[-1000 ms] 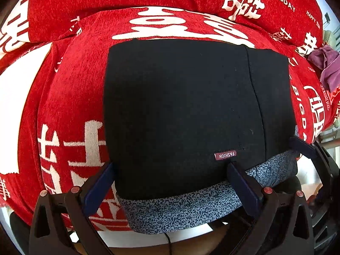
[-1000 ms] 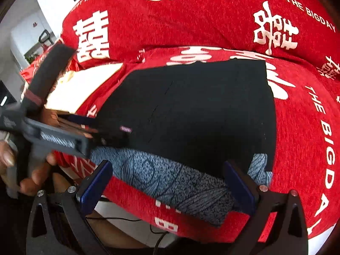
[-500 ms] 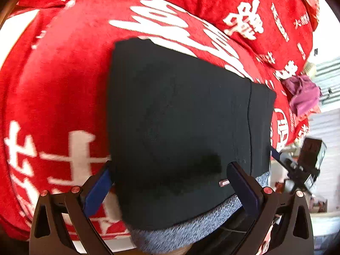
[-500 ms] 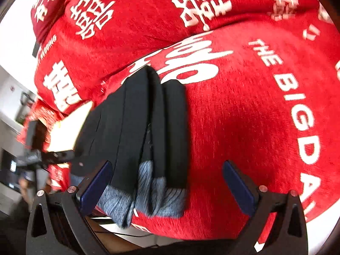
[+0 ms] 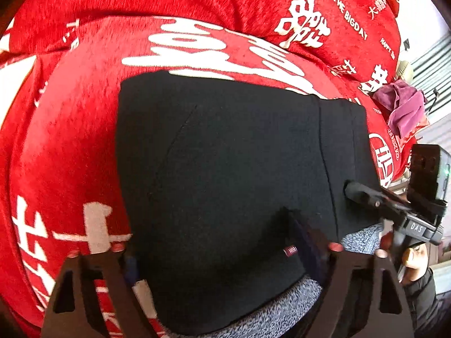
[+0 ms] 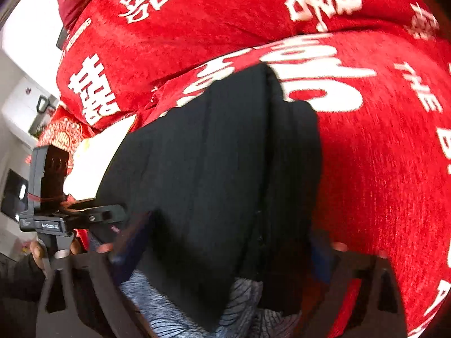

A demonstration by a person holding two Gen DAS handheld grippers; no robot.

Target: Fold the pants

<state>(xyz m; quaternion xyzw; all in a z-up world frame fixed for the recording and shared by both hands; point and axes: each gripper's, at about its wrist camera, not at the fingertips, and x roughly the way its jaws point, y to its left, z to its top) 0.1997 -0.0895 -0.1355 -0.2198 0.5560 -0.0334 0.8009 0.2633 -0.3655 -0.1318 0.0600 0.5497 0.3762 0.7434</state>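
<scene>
The black pants (image 5: 225, 186) lie folded into a thick rectangle on the red sofa cover, with a speckled grey lining (image 5: 262, 318) showing at the near edge. They also fill the right wrist view (image 6: 220, 169). My left gripper (image 5: 214, 253) is open, its fingers straddling the near edge of the pants. My right gripper (image 6: 222, 242) is open, its fingers (image 6: 132, 242) straddling the right end of the pants. The right gripper shows in the left wrist view (image 5: 363, 194), resting on the pants. The left gripper shows in the right wrist view (image 6: 93, 217).
The red sofa cover (image 5: 70, 146) with white lettering lies under and behind the pants. A purple cloth (image 5: 403, 107) lies at the sofa's far right. The sofa's front edge runs just below the pants. A white room corner (image 6: 17, 107) shows at left.
Both grippers have moved in toward the pants. Their fingers now straddle the near edge and the right end. The pants have not moved.
</scene>
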